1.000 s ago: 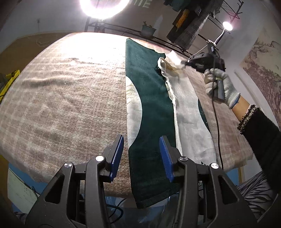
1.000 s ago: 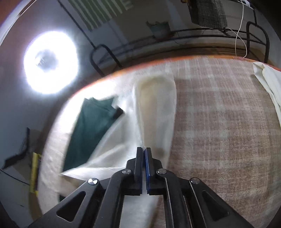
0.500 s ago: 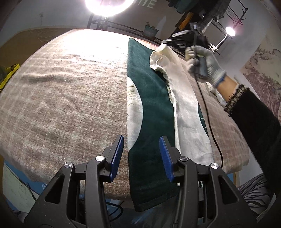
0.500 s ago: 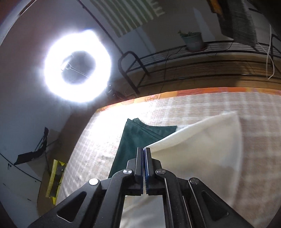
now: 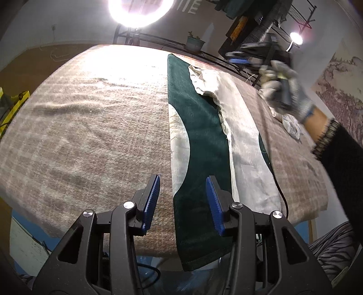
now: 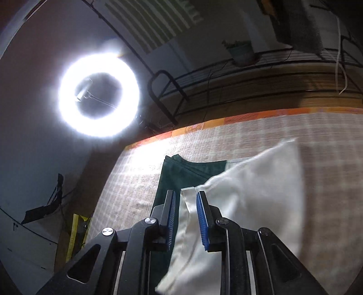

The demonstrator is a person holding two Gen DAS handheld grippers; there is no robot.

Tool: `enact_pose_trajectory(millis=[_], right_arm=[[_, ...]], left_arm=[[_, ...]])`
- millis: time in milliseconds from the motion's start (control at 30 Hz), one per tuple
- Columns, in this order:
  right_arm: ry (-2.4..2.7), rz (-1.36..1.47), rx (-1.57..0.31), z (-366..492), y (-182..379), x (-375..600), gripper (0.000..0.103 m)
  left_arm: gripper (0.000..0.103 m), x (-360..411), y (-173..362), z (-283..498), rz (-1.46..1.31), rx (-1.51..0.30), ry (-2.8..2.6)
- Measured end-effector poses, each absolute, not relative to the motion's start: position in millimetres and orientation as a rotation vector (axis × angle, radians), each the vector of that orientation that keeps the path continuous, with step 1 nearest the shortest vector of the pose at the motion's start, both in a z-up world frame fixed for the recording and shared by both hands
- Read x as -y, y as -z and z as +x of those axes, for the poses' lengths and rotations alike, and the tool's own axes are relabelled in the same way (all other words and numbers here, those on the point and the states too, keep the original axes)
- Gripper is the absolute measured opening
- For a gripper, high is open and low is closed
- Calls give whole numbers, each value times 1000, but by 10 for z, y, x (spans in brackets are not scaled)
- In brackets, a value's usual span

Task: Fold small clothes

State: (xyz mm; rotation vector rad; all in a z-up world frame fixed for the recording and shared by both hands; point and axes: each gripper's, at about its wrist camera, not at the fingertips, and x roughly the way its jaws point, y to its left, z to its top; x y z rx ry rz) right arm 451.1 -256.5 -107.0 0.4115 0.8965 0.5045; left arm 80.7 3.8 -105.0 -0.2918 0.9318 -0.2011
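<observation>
Both grippers spread, garment flat on the surface

The green-and-cream garment [image 5: 204, 140] lies lengthwise on the plaid surface [image 5: 90, 127]. Left gripper [image 5: 182, 199] hangs wide apart over the garment's near end. Right gripper [image 6: 186, 217] is spread too, the cream flap's [image 6: 254, 190] corner loose between its fingers.

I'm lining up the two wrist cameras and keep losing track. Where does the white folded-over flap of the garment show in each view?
Left wrist: the white flap runs as a long strip right of centre, over the dark green garment, from its bunched far end toward the near table edge.
Right wrist: the white flap fills the lower right, one edge between the right gripper fingers.
Shared landmark: the ring light.
</observation>
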Motion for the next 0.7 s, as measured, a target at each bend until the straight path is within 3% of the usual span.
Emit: enact_pose_trajectory(millis=[333, 700], right_arm=[[-425, 317, -920, 2882, 817, 3208, 31], [-488, 290, -1146, 1125, 1502, 3296, 36]], left_arm=[[43, -308, 1252, 715, -474, -1045, 221], [43, -308, 1413, 420, -490, -1135, 284]])
